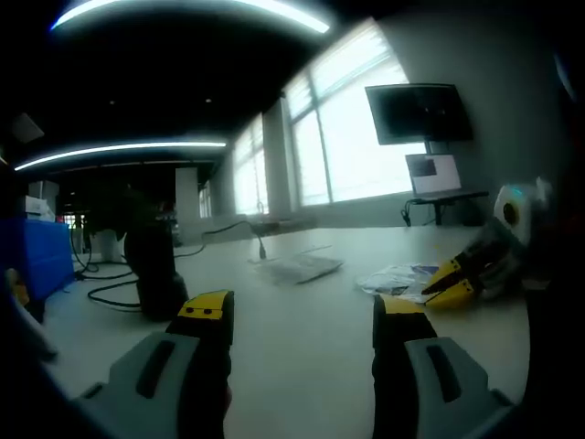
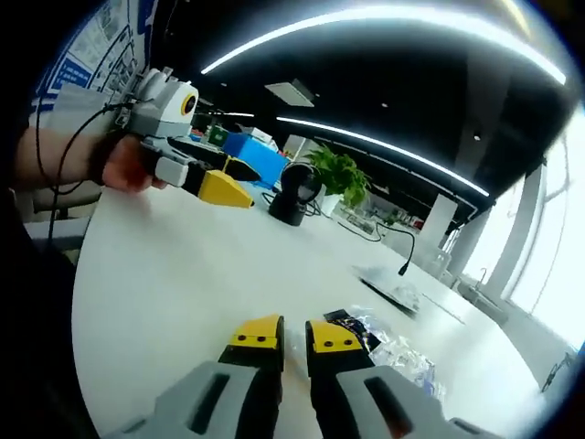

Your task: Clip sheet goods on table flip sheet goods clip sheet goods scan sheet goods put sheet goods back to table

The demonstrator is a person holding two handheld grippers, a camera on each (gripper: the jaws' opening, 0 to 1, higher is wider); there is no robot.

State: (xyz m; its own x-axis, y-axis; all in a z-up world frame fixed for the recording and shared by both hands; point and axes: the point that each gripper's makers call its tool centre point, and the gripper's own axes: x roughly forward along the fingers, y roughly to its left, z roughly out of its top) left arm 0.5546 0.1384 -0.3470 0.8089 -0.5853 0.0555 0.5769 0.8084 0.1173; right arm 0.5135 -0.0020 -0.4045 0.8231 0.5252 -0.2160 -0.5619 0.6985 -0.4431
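Over the near part of the white table (image 1: 302,338), your left gripper (image 1: 302,315) hangs released, its two yellow-tipped jaws standing well apart with bare tabletop between them and nothing held. Your right gripper (image 2: 294,337) sits low over the same table with its jaws drawn nearly together, only a thin slit between the tips and nothing pinched in it. Just beyond its right jaw in the right gripper view lies the sheet goods (image 2: 388,343), a crinkly clear packet with printed colour, flat on the table and apart from the jaws. The left gripper view shows that same packet (image 1: 398,279) toward the table's right side, with the right gripper (image 1: 452,283) coming in from the right, its yellow tips just above or at the packet's edge; whether they touch it you cannot tell. The right gripper view gives you what the other lacks: the left gripper (image 2: 219,183) seen from outside, held in your hand (image 2: 128,169) above the table's far left edge, and a green plant (image 2: 340,178). One black desk fan (image 1: 155,265) stands near the far left, one keyboard (image 1: 297,267) lies mid-table, and one dark monitor (image 1: 419,112) is mounted on the wall beyond the far right corner.
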